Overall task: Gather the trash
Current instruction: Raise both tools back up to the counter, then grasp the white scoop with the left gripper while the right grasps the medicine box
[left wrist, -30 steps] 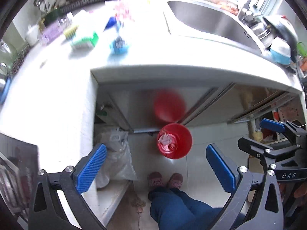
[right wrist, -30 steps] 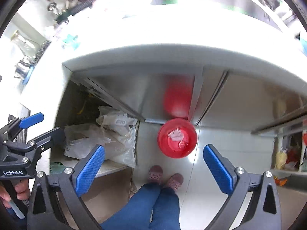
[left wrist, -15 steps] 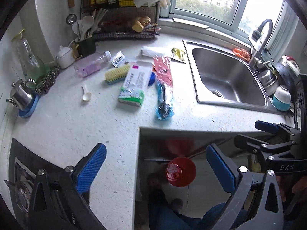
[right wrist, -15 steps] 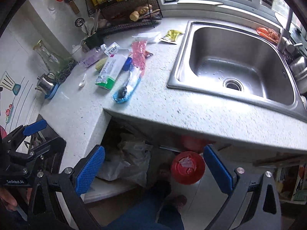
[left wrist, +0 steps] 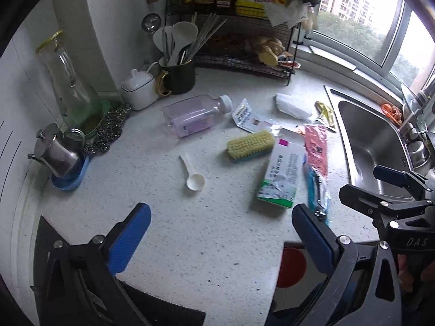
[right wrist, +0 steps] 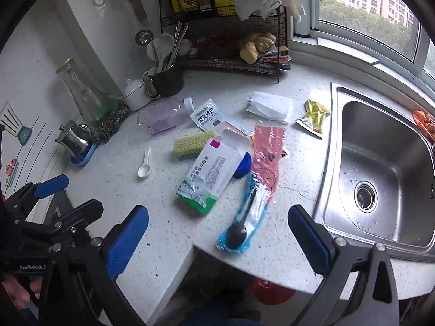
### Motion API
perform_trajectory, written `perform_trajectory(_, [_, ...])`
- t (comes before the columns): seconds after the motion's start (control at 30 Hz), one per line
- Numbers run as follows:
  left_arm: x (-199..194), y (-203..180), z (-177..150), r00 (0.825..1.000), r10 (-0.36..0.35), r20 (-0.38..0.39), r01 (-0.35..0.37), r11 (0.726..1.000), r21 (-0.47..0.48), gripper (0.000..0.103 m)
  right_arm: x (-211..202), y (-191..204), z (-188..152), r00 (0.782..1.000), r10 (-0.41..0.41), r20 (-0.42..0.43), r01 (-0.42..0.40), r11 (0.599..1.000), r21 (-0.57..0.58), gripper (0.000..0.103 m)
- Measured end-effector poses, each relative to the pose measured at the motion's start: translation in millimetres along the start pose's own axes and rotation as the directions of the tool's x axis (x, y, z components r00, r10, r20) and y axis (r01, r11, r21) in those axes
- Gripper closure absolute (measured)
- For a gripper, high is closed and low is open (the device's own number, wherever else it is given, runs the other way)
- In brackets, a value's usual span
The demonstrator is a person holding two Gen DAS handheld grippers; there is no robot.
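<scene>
Now, step in hand: choosing the first piece of litter on the speckled surface (right wrist: pixel 168 244); neither tool has committed to one.
Left hand-held gripper (left wrist: pixel 220 236): released, blue pads spread wide, nothing between them, hovering over bare surface near its front edge.
Right hand-held gripper (right wrist: pixel 217 237): also released and empty, poised over the surface's inner corner.
Nearest trash: the blue spoon wrapper (right wrist: pixel 242 228) lies flat between the right tool's pads, its tip at the surface's edge; the pink wrapper (right wrist: pixel 267 152) overlaps its far end.
Other trash: the torn white-and-green carton (right wrist: pixel 212 174) sits just left of the wrappers, leaning over a yellow brush (right wrist: pixel 191 142); farther back lie a white sachet (right wrist: pixel 206 115), a folded tissue (right wrist: pixel 270 106), a yellow packet (right wrist: pixel 314 114) near the sink (right wrist: pixel 380 168), and a clear bottle (left wrist: pixel 190 115) on its side.
Bin: a red bin (left wrist: pixel 292 266) shows below the surface's edge.
Doing it well: likely come down on the blue wrapper's raised middle, pinch film only, lift clear before swinging to the bin.
Risk: thin film may slide off the edge.
</scene>
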State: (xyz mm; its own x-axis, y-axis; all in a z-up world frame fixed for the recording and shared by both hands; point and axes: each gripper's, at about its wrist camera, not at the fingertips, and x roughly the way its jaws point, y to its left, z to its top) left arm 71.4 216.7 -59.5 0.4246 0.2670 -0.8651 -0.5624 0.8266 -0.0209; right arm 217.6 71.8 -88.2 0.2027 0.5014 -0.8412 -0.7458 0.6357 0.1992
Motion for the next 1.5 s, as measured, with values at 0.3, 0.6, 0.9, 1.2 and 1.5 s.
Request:
perform_trajectory(0.3, [62, 45, 13, 0.995, 0.019, -0.102, -0.029, 0.995, -0.098, 0.000, 77, 23, 30, 0.991, -0.001, -0.133, 0.005, 1.000, 0.028, 0.001])
perform_trajectory(0.6, [112, 61, 6, 0.979, -0.020, -0.202, -0.007, 0.991, -0.134, 0.000, 131, 21, 39, 0.969, -0.071, -0.237, 0.097, 0.990, 0.099, 0.001])
perform_trajectory(0.9, [116, 69, 4, 0.975, -0.031, -0.220, 0.000, 0.990, -0.138, 0.000, 150, 25, 47, 0.955, -0.141, -0.261, 0.174, 0.979, 0.108, 0.001])
perform_trajectory(1.2, [122, 71, 4, 0.972, -0.046, -0.232, 0.009, 0.987, -0.159, 0.000, 165, 31, 41, 0.944, -0.136, -0.300, 0.166, 0.983, 0.075, 0.025])
perform_trajectory(1.5, [139, 76, 10, 0.964, -0.051, -0.261, -0.005, 0.978, -0.209, 0.000, 128, 26, 34, 0.961, -0.094, -0.261, 0.119, 0.989, 0.082, 0.033])
